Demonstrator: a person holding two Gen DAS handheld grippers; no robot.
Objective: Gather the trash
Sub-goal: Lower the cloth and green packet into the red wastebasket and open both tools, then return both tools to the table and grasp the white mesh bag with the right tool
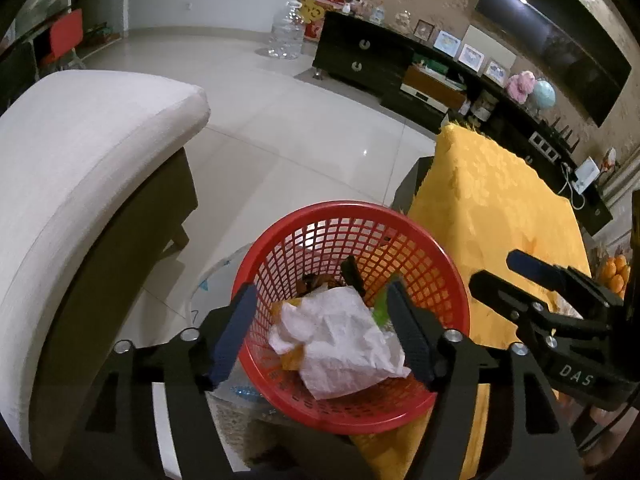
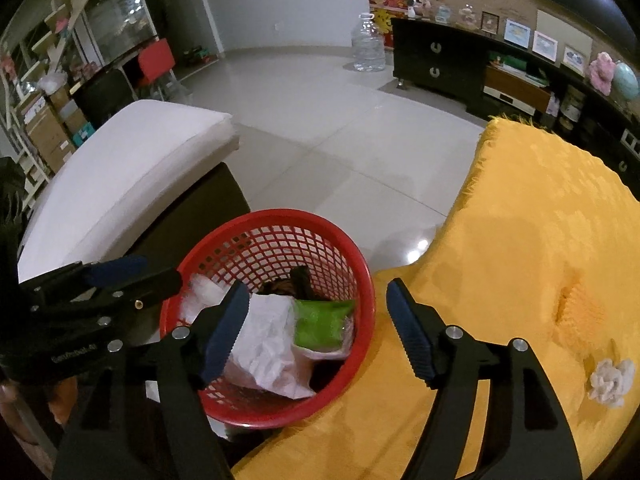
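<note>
A red mesh basket (image 1: 404, 240) stands beside the yellow-covered table (image 1: 492, 200). It holds a crumpled white paper (image 1: 340, 340), a green packet (image 2: 320, 322) and darker scraps. My left gripper (image 1: 320, 304) is open and empty, right above the basket. My right gripper (image 2: 314, 304) is open and empty, over the basket's right rim (image 2: 368, 280) and the table edge. A crumpled white tissue (image 2: 610, 378) lies on the yellow cloth (image 2: 540, 240) at the right. Each gripper shows in the other's view.
A white cushioned sofa (image 1: 80, 152) stands left of the basket. Oranges (image 1: 616, 274) sit at the table's far right. A dark TV cabinet (image 1: 400, 68) and a large water bottle (image 1: 286, 32) stand across the tiled floor (image 1: 300, 120).
</note>
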